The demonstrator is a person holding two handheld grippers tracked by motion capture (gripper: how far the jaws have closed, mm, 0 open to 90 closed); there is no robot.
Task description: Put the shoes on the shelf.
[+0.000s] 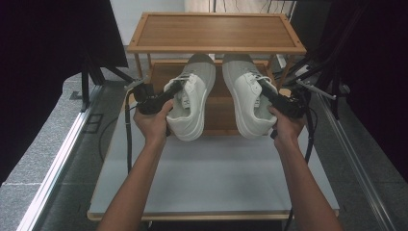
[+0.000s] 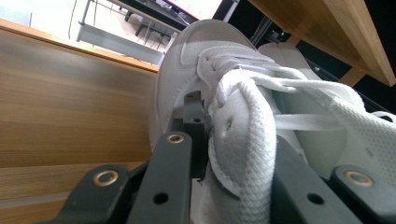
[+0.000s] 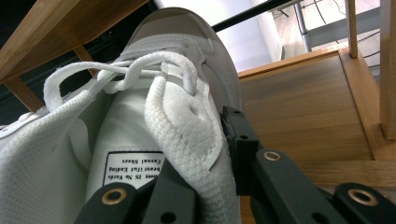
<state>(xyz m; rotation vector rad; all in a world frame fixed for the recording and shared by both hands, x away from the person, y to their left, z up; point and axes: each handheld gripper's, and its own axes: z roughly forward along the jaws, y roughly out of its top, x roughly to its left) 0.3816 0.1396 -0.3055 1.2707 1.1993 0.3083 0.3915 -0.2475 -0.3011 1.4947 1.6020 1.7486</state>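
A wooden rack (image 1: 216, 47) stands at the far end of your pale desk (image 1: 211, 178), with a top shelf and a lower shelf (image 1: 219, 108) beneath it, and dark curtains close in on both sides. You hold one white shoe in each set of fingers, both lifted off the desk and side by side in front of the rack. Your left gripper (image 1: 166, 96) has its fingers (image 2: 173, 158) drawn narrow on the collar of the left shoe (image 1: 190, 103), one finger outside the wall and the other inside the opening; your right gripper (image 1: 269, 96) grips the right shoe (image 1: 245, 96) the same way, with its outer finger (image 3: 243, 140) pressed against the side. What matters now is how each shoe lies: its long axis runs straight away from your fingers, heel toward you, grey toe toward the rack. The toes already reach into the gap under the top shelf, above the lower shelf, and the two shoes sit nearly parallel with a narrow space between them. Each hand is as near to the shelf as the other, so I judge the next move to be a straight push forward and down, keeping the toes under the top board.
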